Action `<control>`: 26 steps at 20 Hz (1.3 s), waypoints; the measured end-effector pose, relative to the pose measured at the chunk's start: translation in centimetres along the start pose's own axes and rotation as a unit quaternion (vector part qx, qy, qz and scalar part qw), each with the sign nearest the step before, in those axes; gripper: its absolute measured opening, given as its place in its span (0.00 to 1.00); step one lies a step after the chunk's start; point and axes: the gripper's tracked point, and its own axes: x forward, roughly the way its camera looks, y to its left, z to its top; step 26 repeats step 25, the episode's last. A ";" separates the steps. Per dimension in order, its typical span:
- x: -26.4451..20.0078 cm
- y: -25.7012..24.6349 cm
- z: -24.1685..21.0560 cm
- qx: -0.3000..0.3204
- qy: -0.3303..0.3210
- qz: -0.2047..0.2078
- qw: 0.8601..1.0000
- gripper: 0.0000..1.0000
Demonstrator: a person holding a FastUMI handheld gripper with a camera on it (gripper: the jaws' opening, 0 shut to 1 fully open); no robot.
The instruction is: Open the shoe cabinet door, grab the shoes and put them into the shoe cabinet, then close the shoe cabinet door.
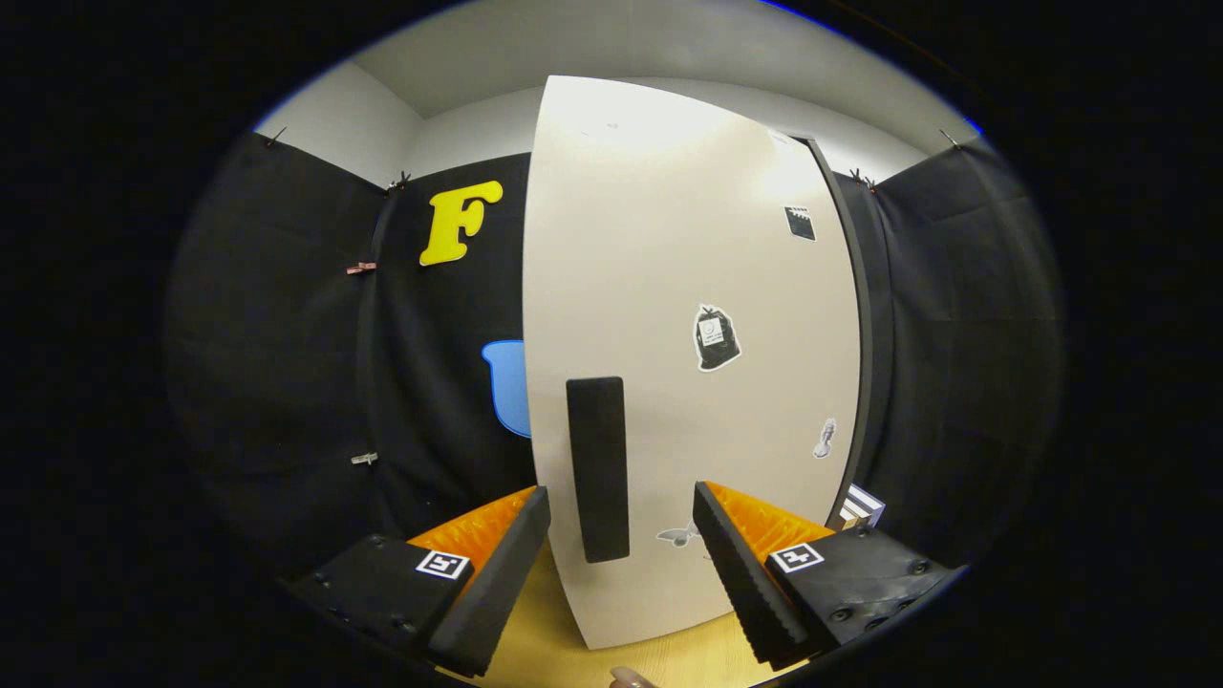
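The shoe cabinet door (pixel 688 315) stood tall and pale just ahead of the gripper (pixel 621 535), with its dark vertical handle (pixel 597 468) serving as the landmark for everything else. The gripper's fingers were spread wide apart, one on either side of the handle's lower end, and neither appeared to press on it. To the right of the handle, the door carried several small stickers (pixel 717 337), and beyond its far right edge ran a dark cabinet frame (pixel 865 334). Below the handle lay the wooden floor (pixel 545 640). Whether the door sat flush or slightly swung could not be settled, and no shoes could be made out, so the scene suited both reaching to pull the door open and having just pushed it shut. If a grasp was intended, it would have gone best with the handle centred between the fingers, both closing squarely on its flat sides well above its bottom end, and any pull following the door's arc rather than a straight line, lest the handle slip out.
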 end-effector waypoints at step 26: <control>-1.2 -0.5 1.2 -0.024 -0.030 -0.025 0.999 0.97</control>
